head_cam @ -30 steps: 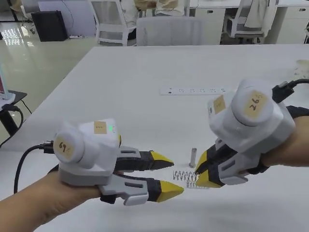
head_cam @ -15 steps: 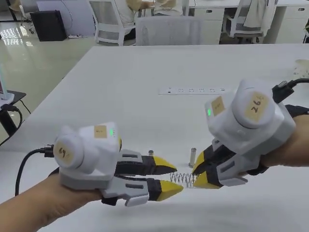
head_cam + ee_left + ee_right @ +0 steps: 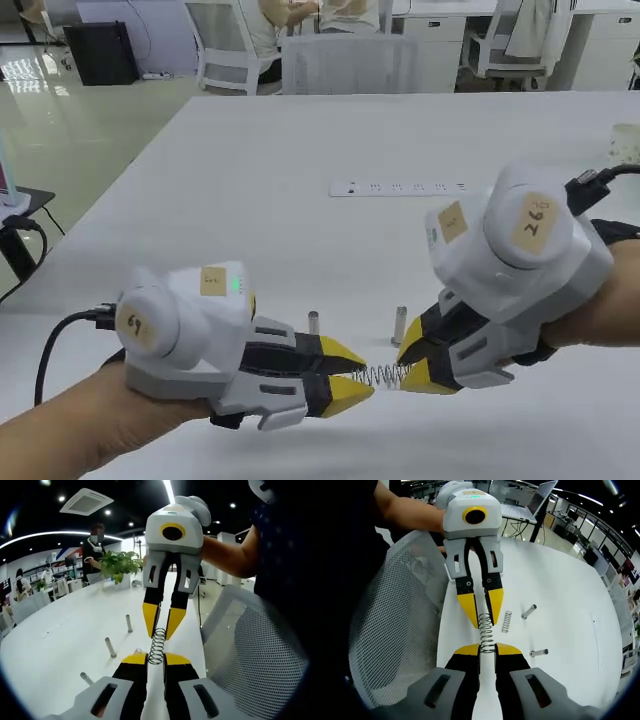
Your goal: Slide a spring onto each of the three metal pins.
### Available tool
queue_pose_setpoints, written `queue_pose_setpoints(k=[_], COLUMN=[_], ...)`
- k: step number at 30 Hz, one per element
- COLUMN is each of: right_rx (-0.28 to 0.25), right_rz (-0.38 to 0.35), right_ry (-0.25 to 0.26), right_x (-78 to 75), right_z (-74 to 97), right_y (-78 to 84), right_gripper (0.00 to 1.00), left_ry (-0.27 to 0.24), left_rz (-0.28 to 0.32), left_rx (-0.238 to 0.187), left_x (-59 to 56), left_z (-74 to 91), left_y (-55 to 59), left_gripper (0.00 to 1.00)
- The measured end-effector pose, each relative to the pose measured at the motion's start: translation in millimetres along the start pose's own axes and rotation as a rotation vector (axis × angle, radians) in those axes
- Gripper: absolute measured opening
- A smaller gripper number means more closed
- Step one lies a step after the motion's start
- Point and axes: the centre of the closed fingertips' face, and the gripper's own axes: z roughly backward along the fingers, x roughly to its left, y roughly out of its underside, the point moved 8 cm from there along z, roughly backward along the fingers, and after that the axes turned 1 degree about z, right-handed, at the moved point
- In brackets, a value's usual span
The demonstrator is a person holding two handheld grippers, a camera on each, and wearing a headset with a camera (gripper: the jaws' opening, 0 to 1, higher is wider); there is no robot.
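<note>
Spring point(image 3: 385, 375): stretched in a straight line between the two grippers, one end in each, low over the near part of the table point(image 3: 300, 180).
Left gripper point(image 3: 348, 372): yellow tips pressed close together, pinching the left end of the spring; held in a hand at the lower left of the head view.
Right gripper point(image 3: 410, 362): yellow tips close together too, pinching the other end of the spring; points at the left gripper, tip to tip.
Far pin point(image 3: 129, 623): stands up on the table, off to the side of the spring, not touching it.
Middle pin point(image 3: 110, 647): stands up next in the row, bare, with no spring on it.
Near pin point(image 3: 86, 678): last in the row, bare as well, close to the edge of the left gripper view.
Second spring point(image 3: 507, 621): lies flat on the table, just beside the held spring, between it and a pin; touched by no gripper.
Power strip point(image 3: 400, 187): long and white, flat on the table, well behind the grippers.
Mesh chair point(image 3: 395, 610): grey back, right at the table edge.
</note>
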Motion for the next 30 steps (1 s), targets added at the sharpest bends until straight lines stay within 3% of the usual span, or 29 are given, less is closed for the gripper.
queue_pose_setpoints(k=[15, 25, 30], right_rx=[-0.073, -0.133, -0.113], right_rz=[-0.043, -0.045, -0.032], right_ry=[0.003, 0.003, 0.004], right_x=[1.1, 2.7, 1.9], right_z=[9.8, 17.5, 15.1], right_y=[-10.9, -29.1, -28.3], right_gripper=[0.08, 0.08, 0.08], left_ry=[-0.003, 0.009, 0.005], left_rz=[-0.015, -0.020, -0.031], left_rx=[0.021, 0.015, 0.018], left_x=[-1.1, -2.8, -2.6], left_z=[0.4, -1.7, -1.7], left_y=[1.9, 0.5, 0.9], left_gripper=[0.03, 0.02, 0.02])
